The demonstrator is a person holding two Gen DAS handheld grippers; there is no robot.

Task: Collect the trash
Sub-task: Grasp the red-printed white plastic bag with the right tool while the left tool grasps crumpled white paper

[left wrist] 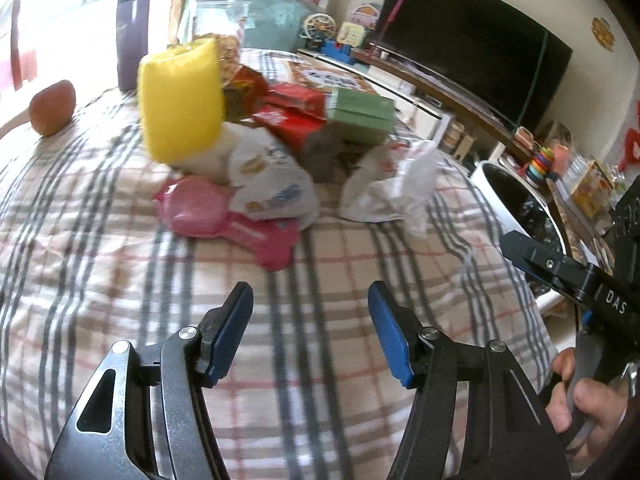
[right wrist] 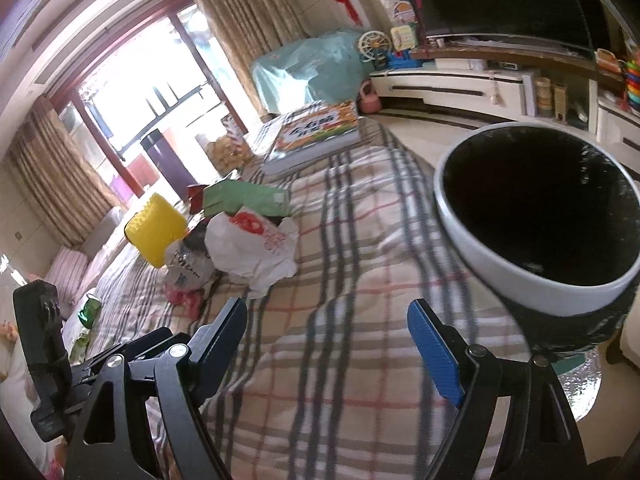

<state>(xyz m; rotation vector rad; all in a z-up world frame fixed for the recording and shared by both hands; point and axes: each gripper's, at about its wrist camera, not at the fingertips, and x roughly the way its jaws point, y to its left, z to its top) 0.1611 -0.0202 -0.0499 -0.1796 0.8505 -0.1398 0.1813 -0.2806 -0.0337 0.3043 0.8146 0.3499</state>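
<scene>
Trash lies in a heap on the plaid tablecloth (left wrist: 100, 240): a white plastic bag (left wrist: 392, 184), a printed white wrapper (left wrist: 272, 184), a pink package (left wrist: 228, 220), red boxes (left wrist: 296, 116) and a green box (left wrist: 360, 116). A yellow sponge-like block (left wrist: 180, 100) stands at the heap's left. A white bin with a black liner (right wrist: 536, 216) stands at the table's right edge. My left gripper (left wrist: 310, 312) is open and empty, short of the heap. My right gripper (right wrist: 328, 332) is open and empty, between heap and bin. The white bag (right wrist: 252, 248) also shows in the right wrist view.
A book (right wrist: 316, 132) lies at the table's far end, with a snack jar (right wrist: 228, 148) and a purple tumbler (left wrist: 132, 36) near it. A brown fruit (left wrist: 52, 108) sits at the left edge. A TV (left wrist: 472, 40) and cabinet stand to the right.
</scene>
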